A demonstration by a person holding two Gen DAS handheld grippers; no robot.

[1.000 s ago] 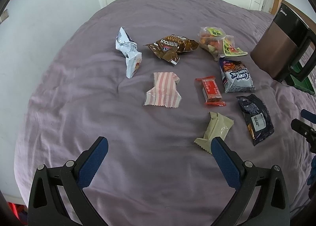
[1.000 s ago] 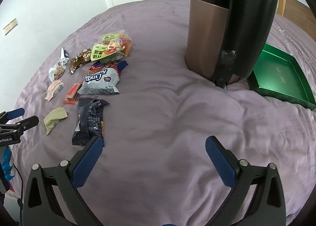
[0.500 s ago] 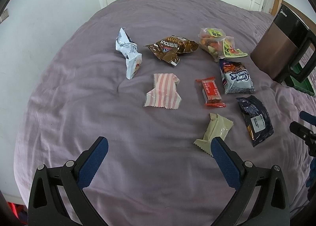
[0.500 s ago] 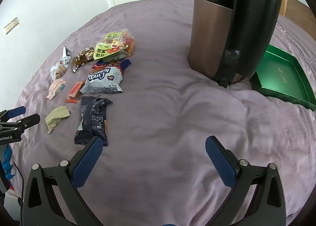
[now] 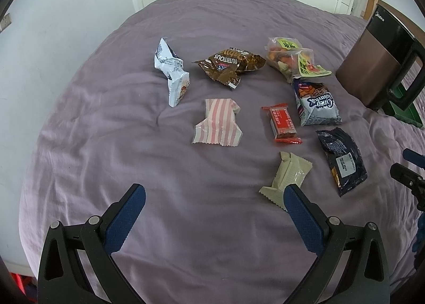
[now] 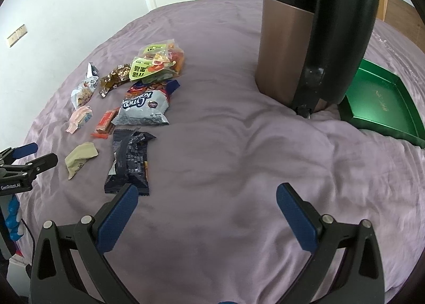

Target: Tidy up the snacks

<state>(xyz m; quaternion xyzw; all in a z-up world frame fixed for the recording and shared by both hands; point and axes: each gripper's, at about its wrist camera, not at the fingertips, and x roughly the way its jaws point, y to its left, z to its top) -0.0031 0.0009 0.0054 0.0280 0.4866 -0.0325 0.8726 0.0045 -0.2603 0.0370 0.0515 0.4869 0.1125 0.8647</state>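
Observation:
Several snack packets lie on a purple bedspread (image 5: 132,144): a pink striped packet (image 5: 217,124), a red bar (image 5: 282,123), a beige packet (image 5: 288,175), a dark blue packet (image 5: 342,162), a white-blue bag (image 5: 316,103), a brown bag (image 5: 229,63), a white packet (image 5: 172,74) and a clear candy bag (image 5: 294,58). My left gripper (image 5: 215,193) is open and empty, its right finger just below the beige packet. My right gripper (image 6: 207,192) is open and empty, its left finger at the foot of the dark blue packet (image 6: 130,163).
A tall brown-and-black kettle-like appliance (image 6: 310,30) stands on the bed, with a green tray (image 6: 382,102) behind it to the right. The appliance also shows in the left wrist view (image 5: 377,65). A white wall and doors lie beyond the bed.
The right gripper has drifted slightly left and forward, so the appliance and snacks sit a little further right in its view. The left gripper is nearly still.

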